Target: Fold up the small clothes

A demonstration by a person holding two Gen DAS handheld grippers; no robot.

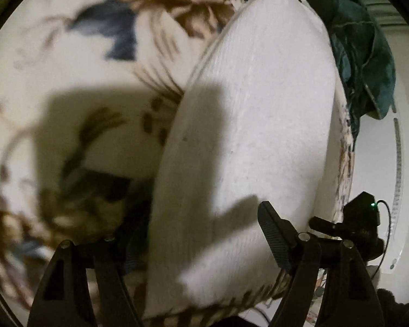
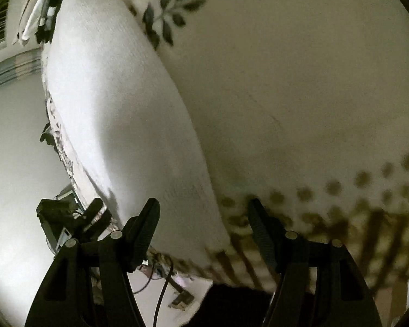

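Surface: floral bedspread, cream with brown and blue flowers, covered the bed; in the right wrist view it showed a leaf sprig and brown dots.
Garment: white folded cloth lay flat on the bedspread as a long, smooth-edged rectangle of finely ribbed knit; it ran along the bed's edge in the right wrist view.
Shadow: a dark, blocky shadow fell across the cloth's near half and the bedspread beside it.
Left claw: released, jaws spread wide over the near end of the cloth; whether they touched it could not be told.
Right claw: released, jaws apart astride the cloth's near corner, gripping nothing.
Other clothes: dark green garment lay crumpled just beyond the cloth's far end; black-and-white garment sat near it too.
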